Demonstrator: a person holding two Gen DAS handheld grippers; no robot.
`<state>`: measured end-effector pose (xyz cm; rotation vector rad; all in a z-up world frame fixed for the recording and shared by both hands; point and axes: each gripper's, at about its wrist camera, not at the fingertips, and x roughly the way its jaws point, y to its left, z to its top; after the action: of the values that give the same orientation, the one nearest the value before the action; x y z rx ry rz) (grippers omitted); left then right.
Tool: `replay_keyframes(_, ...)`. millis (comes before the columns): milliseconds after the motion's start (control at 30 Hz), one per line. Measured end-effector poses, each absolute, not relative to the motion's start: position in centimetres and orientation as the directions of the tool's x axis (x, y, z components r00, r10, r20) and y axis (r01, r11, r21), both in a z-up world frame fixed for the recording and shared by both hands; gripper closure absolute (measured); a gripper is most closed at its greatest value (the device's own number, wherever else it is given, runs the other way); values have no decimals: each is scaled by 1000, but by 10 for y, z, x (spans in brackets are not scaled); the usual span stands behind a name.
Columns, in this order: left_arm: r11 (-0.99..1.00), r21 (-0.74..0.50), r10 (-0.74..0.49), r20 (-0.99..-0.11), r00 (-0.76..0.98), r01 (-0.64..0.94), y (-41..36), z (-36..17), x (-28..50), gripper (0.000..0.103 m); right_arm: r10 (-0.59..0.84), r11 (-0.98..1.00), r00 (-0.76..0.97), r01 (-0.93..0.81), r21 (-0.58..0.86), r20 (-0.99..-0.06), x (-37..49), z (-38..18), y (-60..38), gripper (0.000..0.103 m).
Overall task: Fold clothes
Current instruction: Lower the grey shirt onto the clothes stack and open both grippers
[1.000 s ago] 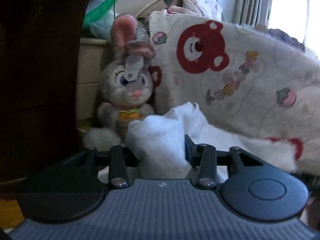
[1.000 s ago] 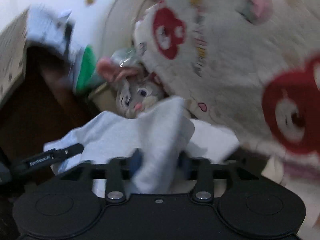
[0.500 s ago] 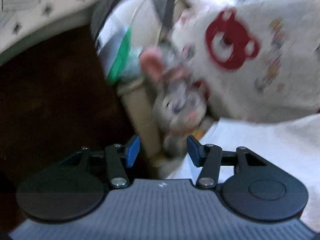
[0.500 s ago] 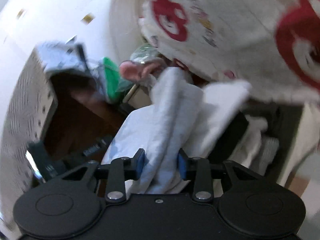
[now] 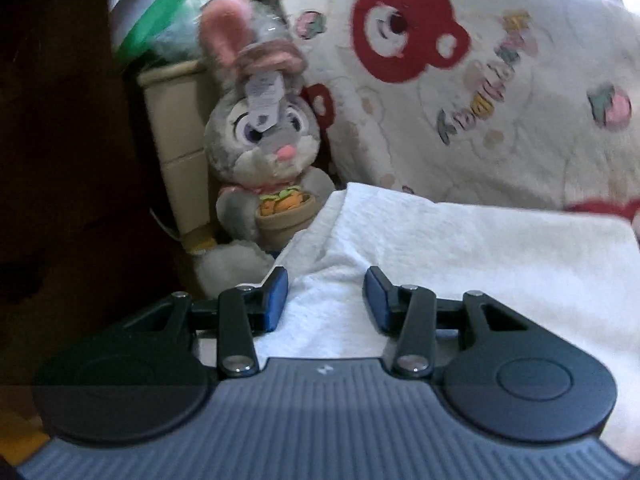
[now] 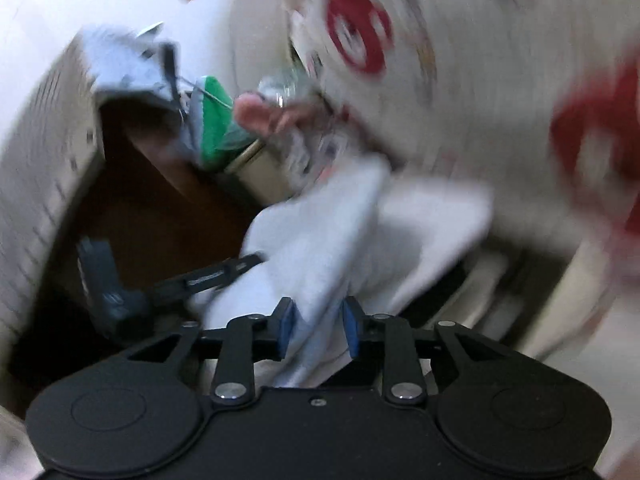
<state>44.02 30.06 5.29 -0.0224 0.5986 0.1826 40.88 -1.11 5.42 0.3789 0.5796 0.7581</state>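
A white garment [image 5: 460, 248] lies folded in front of the left gripper [image 5: 326, 294], whose blue-padded jaws stand open just over its near left edge without pinching it. In the right wrist view the right gripper [image 6: 316, 326] is shut on a bunched fold of the same white garment [image 6: 320, 240], which hangs up and away from the jaws. The left gripper [image 6: 208, 276] shows there at the garment's left edge. The right wrist view is blurred by motion.
A grey plush rabbit [image 5: 264, 136] sits just behind the garment's left corner. A cream blanket with red bears [image 5: 480, 80] rises behind it. A dark wooden panel [image 5: 60, 160] fills the left. A beige box [image 5: 176, 128] stands beside the rabbit.
The left gripper let go of the white garment, swung aside and came back open over its edge. The right gripper kept its hold and kept moving.
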Motion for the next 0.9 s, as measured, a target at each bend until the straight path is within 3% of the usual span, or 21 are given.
replay_keyframes(33,983,54,173,-565,807,-173,297,54,439,60,695,715,636,-564,414,-335,401,66,-10,75)
replay_keyframes(100,984,64,172,-570,803,-165,296,56,438,60,725,686,679,-698,206,-115,373,87,-9,77)
replay_keyframes(200,987,94,159,-559,814,-128,297,61,431,60,754,657,640,-738,153,-150,384,101,17,76)
replay_keyframes(267,983,145,172,-544,821,-110,295,66,433,57,731,676,642,-729,112,-230,403,93,41,72)
replay_keyframes(400,961,174,275,-531,801,-215,301,81,445,57,623,756,704,-654,30,-339,421,61,64,70)
replay_keyframes(700,965,36,227,-620,751,-261,326,48,453,58,590,805,702,-550,223,-399,447,42,33,69)
replay_keyframes(733,964,35,227,-619,752,-262,327,47,453,57,575,817,705,-517,256,-415,453,39,27,67)
replay_keyframes(767,965,35,226,-617,753,-261,327,47,453,57,579,815,696,-494,302,-425,459,33,19,56)
replay_keyframes(800,966,36,224,-612,759,-256,327,47,452,57,585,810,685,-472,347,-434,465,28,11,53)
replay_keyframes(900,969,53,230,-552,801,-242,326,55,441,48,636,762,644,-435,479,-425,470,17,-10,53)
